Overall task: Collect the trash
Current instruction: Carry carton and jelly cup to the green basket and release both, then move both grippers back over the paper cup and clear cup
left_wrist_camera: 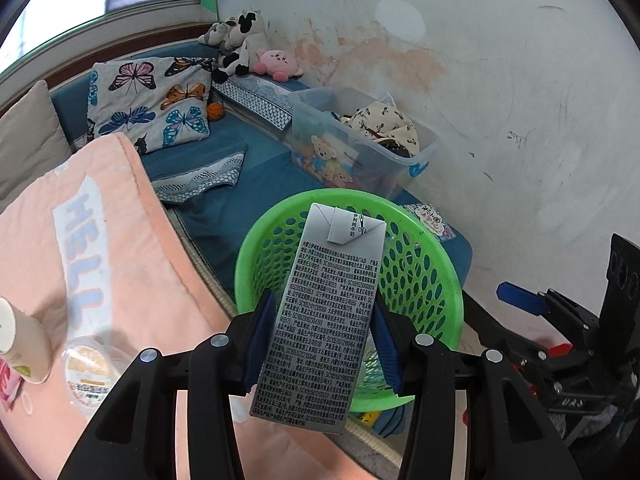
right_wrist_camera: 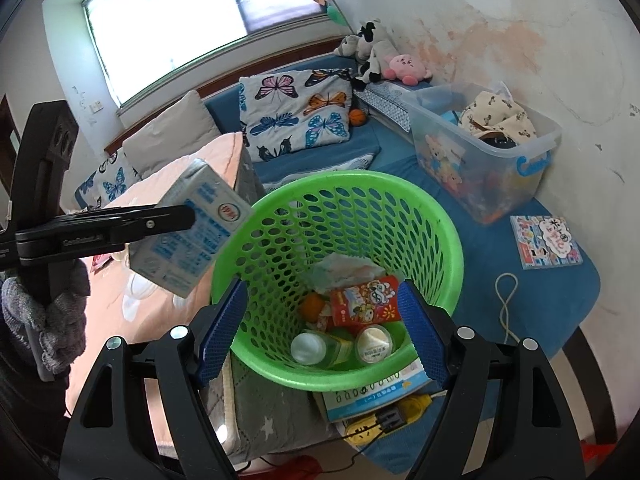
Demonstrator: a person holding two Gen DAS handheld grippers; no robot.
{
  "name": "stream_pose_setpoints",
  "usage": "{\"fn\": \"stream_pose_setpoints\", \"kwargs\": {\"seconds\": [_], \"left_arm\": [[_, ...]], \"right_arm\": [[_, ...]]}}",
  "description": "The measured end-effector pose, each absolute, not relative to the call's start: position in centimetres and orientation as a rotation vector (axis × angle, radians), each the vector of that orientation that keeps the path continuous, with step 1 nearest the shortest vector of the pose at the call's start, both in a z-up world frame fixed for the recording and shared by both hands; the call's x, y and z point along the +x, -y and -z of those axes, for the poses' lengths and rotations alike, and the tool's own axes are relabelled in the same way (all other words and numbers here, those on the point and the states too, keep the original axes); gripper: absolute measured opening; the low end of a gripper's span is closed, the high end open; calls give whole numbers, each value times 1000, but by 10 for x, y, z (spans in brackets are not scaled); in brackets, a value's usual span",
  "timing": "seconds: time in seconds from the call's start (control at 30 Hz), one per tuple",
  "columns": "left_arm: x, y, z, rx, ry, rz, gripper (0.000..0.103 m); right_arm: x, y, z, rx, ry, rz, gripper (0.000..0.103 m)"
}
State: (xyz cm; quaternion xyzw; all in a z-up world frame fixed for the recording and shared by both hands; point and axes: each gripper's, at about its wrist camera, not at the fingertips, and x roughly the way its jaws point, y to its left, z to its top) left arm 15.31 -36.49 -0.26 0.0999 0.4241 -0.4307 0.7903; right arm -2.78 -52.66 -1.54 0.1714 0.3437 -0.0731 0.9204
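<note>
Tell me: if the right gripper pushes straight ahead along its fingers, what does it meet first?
Likely the green basket: the open right gripper points into its mouth, so the near rim or the trash inside comes first. Depth is unclear in the fisheye view.

Butterfly pillow (right_wrist_camera: 296,110) against window wall, grey pillow (right_wrist_camera: 170,128) beside it. Cow plush (right_wrist_camera: 370,50) and pink plush (right_wrist_camera: 406,66) in corner. Clear storage bin (right_wrist_camera: 486,148) along stained wall, holds patterned cloth. Sticker book (right_wrist_camera: 546,242) flat on blue mattress (right_wrist_camera: 540,300). Peach blanket (left_wrist_camera: 120,264) at left.
</note>
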Motion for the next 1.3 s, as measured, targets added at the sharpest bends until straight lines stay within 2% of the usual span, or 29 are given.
{"fn": "stream_pose_setpoints", "kwargs": {"seconds": [0.43,0.53,0.67,1.3], "left_arm": [[153,376,14,199,-933,939,46],[152,376,13,181,-926,948,51],[151,370,9,169,-914,957,52],[163,250,-6,117,-846,768,52]], "right_arm": [[-28,526,20,359,-709,150,77],[-28,526,20,361,-709,149,77],[-28,523,19,357,-707,143,77],[0,483,7,297,-710,52,77]]}}
